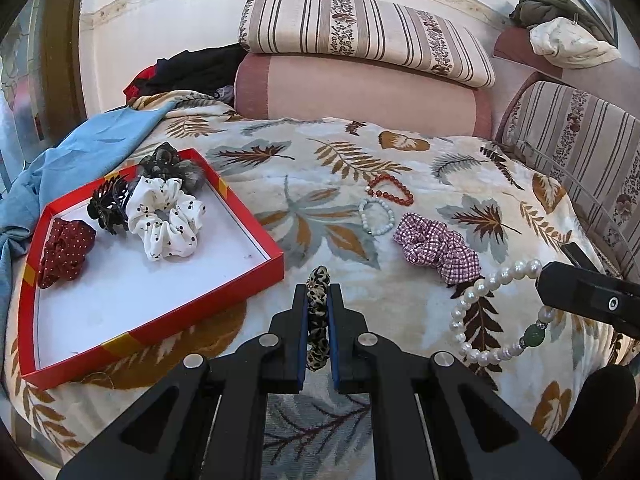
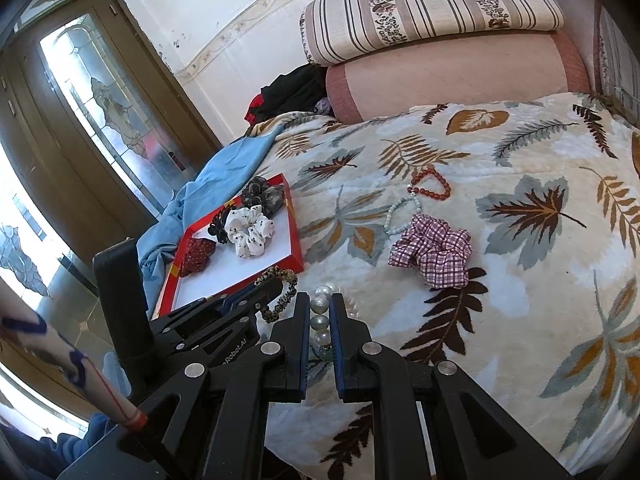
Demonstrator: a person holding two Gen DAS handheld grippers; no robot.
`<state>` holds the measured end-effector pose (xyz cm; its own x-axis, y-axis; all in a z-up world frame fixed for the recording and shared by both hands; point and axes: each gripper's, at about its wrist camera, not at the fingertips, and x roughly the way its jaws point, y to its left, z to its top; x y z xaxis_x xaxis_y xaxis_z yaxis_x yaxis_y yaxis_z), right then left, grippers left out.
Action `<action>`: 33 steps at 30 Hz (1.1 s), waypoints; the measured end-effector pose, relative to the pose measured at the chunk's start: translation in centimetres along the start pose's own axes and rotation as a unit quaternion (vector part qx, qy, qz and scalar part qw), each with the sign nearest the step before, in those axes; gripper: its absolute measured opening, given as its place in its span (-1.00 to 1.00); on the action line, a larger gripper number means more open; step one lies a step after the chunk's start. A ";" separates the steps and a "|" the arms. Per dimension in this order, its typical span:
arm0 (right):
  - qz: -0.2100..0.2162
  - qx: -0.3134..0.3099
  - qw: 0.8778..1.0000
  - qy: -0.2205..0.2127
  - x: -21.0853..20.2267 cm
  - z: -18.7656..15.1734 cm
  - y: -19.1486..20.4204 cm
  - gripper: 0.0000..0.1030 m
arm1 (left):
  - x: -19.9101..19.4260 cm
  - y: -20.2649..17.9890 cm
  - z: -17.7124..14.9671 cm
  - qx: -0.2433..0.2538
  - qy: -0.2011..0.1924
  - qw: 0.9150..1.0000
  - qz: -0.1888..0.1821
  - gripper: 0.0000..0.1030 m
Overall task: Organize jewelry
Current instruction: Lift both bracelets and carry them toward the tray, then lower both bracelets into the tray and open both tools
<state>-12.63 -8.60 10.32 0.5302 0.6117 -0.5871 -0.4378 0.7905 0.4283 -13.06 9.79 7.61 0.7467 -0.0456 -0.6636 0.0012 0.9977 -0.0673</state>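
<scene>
My left gripper (image 1: 318, 294) is shut on a leopard-print scrunchie (image 1: 317, 320), held above the blanket right of the red box (image 1: 256, 268). It also shows in the right wrist view (image 2: 276, 292). The box holds a white dotted scrunchie (image 1: 166, 216), a dark red scrunchie (image 1: 64, 250), a black claw clip (image 1: 108, 204) and a dark scrunchie (image 1: 168, 164). My right gripper (image 2: 320, 304) is shut on a pearl bracelet (image 2: 320, 320), seen hanging in the left wrist view (image 1: 480, 300). A checked scrunchie (image 1: 436, 248), a pale bead bracelet (image 1: 376, 216) and a red bead bracelet (image 1: 390, 190) lie on the blanket.
The leaf-patterned blanket (image 1: 360, 152) covers a bed. A pink bolster (image 1: 360, 96) and a striped cushion (image 1: 360, 32) lie at the back. Blue cloth (image 1: 80, 156) lies left of the box. A glass door (image 2: 100, 100) stands at the left.
</scene>
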 end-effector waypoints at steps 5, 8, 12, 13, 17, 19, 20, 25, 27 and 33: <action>0.002 -0.003 1.000 0.003 0.3 0.2 0.4 -0.79 | -0.1 0.3 0.1 -0.004 -0.001 1.000 0.002 -0.84; 0.003 -0.007 1.000 0.005 0.6 0.6 0.7 -0.79 | -0.3 0.5 0.2 -0.008 -0.004 1.000 0.003 -0.84; 0.009 -0.010 1.000 0.010 1.2 1.2 1.3 -0.79 | -0.8 1.2 0.5 -0.019 -0.008 1.000 0.005 -0.84; 0.010 -0.012 1.000 0.011 1.4 1.4 1.5 -0.79 | -0.9 1.6 0.6 -0.024 -0.009 1.000 0.006 -0.84; 0.017 -0.024 0.999 0.015 2.6 2.3 2.8 -0.79 | -1.5 3.1 1.0 -0.043 -0.014 0.999 0.014 -0.84; 0.021 -0.033 0.999 0.016 3.2 2.8 3.6 -0.79 | -1.7 4.4 1.2 -0.055 -0.016 0.998 0.022 -0.84; 0.023 -0.036 0.999 0.018 3.5 3.0 4.0 -0.79 | -1.7 5.1 1.3 -0.062 -0.016 0.998 0.028 -0.84; 0.043 -0.058 0.997 0.031 6.1 4.5 6.9 -0.79 | -2.1 10.2 1.6 -0.122 -0.014 0.991 0.056 -0.84; 0.054 -0.069 0.996 0.036 7.4 5.0 8.5 -0.79 | -2.3 12.1 1.5 -0.145 -0.013 0.987 0.063 -0.84; 0.086 -0.093 0.990 0.061 11.7 5.6 12.9 -0.79 | -2.4 18.4 0.6 -0.230 0.000 0.970 0.081 -0.84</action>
<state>-8.01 8.94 12.87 0.3495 0.7194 -0.6002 -0.6464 0.6489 0.4014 -14.42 28.26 8.43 0.7127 0.1102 -0.6928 -0.4126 0.8646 -0.2869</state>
